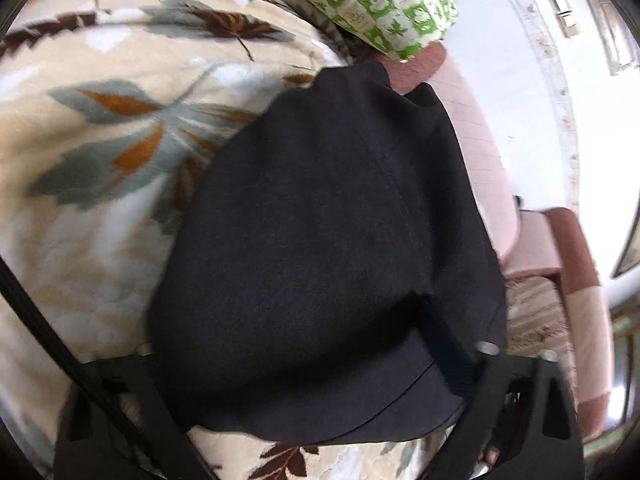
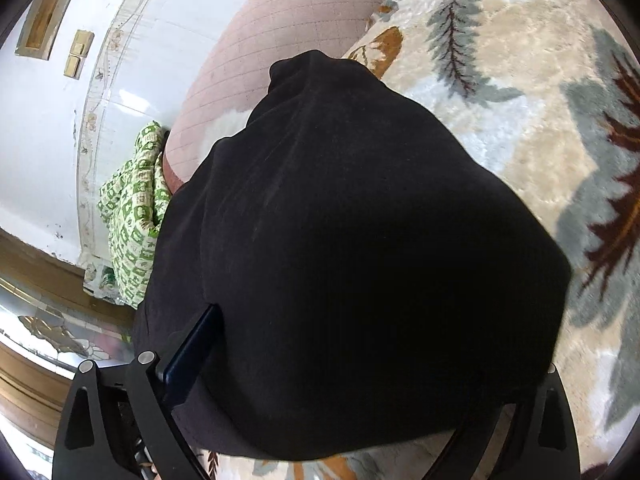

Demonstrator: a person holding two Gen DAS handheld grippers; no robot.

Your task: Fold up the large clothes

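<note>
A dark navy garment (image 1: pixel 328 208) lies bunched in a thick folded mound on the leaf-patterned blanket (image 1: pixel 100 120). My left gripper (image 1: pixel 304 340) has its jaws set wide around the near end of the mound. The right pad (image 1: pixel 448 340) shows against a crease and cloth hides the left fingertip. In the right wrist view the same garment (image 2: pixel 360 220) fills the middle. My right gripper (image 2: pixel 376 340) stands wide with the cloth draped between and over its fingers. Its left pad (image 2: pixel 192 352) is bare beside the cloth and does not pinch it.
A green-and-white patterned pillow (image 1: pixel 380 4) (image 2: pixel 132 216) lies by the pink padded headboard (image 1: pixel 480 140) (image 2: pixel 280 32) beyond the garment. A white wall (image 1: pixel 520 40) stands behind them. The blanket (image 2: pixel 520 80) spreads wide beside the mound. A black strap (image 1: pixel 32 312) crosses the left wrist view.
</note>
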